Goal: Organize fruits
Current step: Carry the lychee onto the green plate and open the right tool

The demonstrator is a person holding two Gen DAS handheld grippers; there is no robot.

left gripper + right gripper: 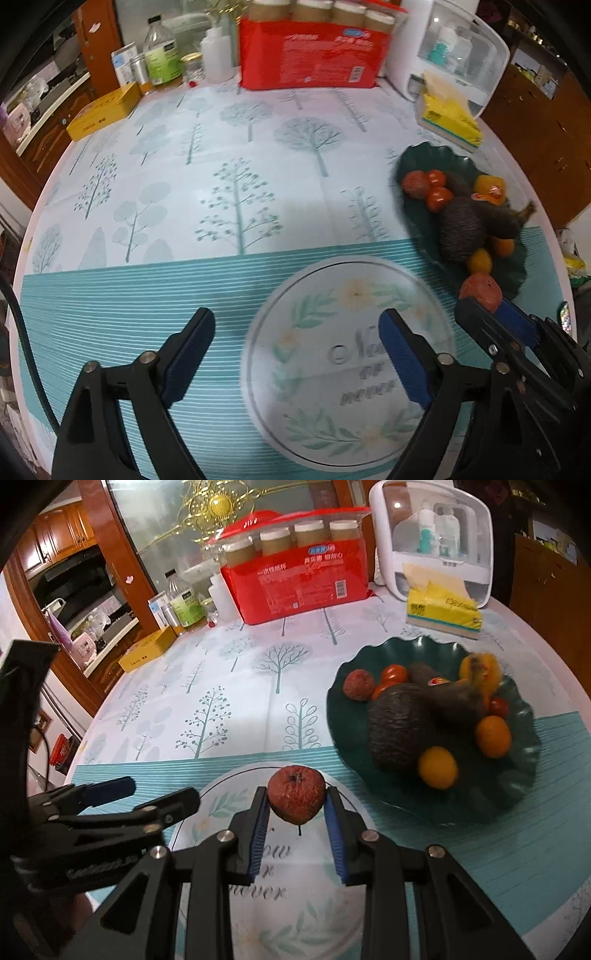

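Observation:
My right gripper [296, 798] is shut on a wrinkled red fruit [296, 797] and holds it above the near rim of a white floral plate [218, 805]. The held fruit [480, 292] and right gripper also show at the right of the left wrist view. A dark green wavy dish [347, 720] to the right holds an avocado [397, 727], a dark banana [454, 698], cherry tomatoes [394, 674], small orange fruits [437, 767] and another red fruit [358, 685]. My left gripper [297, 325] is open and empty over the white plate [317, 317]. The dish [417, 162] lies to its right.
Along the table's back stand a red package with jars [295, 587], a white dispenser case [432, 539], a yellow tissue box [443, 609], bottles [184, 602] and a yellow box [147, 653]. The table edge curves at the left and right.

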